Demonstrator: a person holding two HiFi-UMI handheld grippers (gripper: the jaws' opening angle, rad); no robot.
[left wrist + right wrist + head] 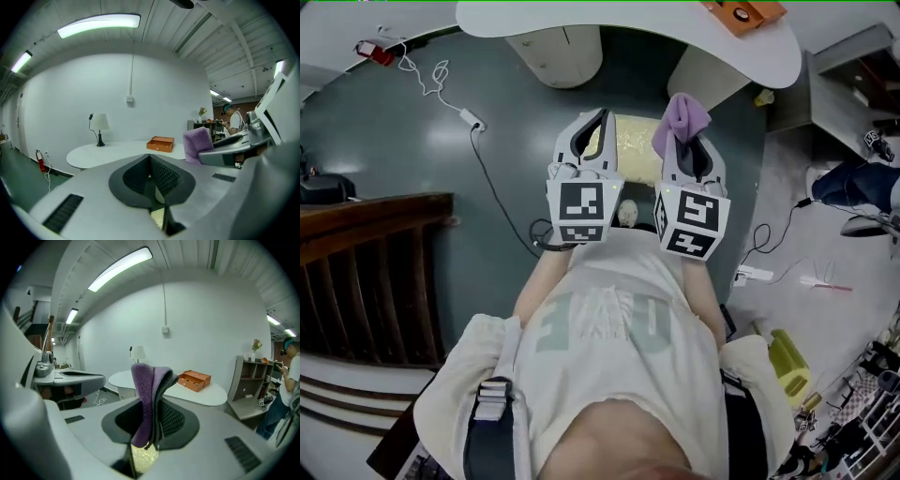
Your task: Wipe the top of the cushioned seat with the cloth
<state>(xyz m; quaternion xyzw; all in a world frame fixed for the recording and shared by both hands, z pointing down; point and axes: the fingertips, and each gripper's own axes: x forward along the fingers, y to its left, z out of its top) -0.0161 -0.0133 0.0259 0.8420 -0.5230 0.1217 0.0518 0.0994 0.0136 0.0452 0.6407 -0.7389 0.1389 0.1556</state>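
Shirt [609, 328]: cream, filling the bottom of the head view, and both arms reach forward from it.
Left gripper [150, 161]: the pads are pressed together and there's nothing between them. It's held level, side by side with the other gripper.
Right gripper [686, 150]: clamped tight on the cloth, just to the right of the left gripper.
Cloth [146, 394]: purple and folded over, pinched between the right pads. Its bunched top stands up past the tips and a short end hangs below.
Seat [636, 155]: pale yellow cushion, down beneath both grippers. It shows in the gap between them, and the cloth sits over its far right corner in the head view.
Table [609, 23]: white with rounded ends, and its near edge is just beyond the seat.
Box [745, 11]: orange, on the table toward its right end.
Lamp [99, 123]: white shade on a dark stem, toward the table's left end by the far edge.
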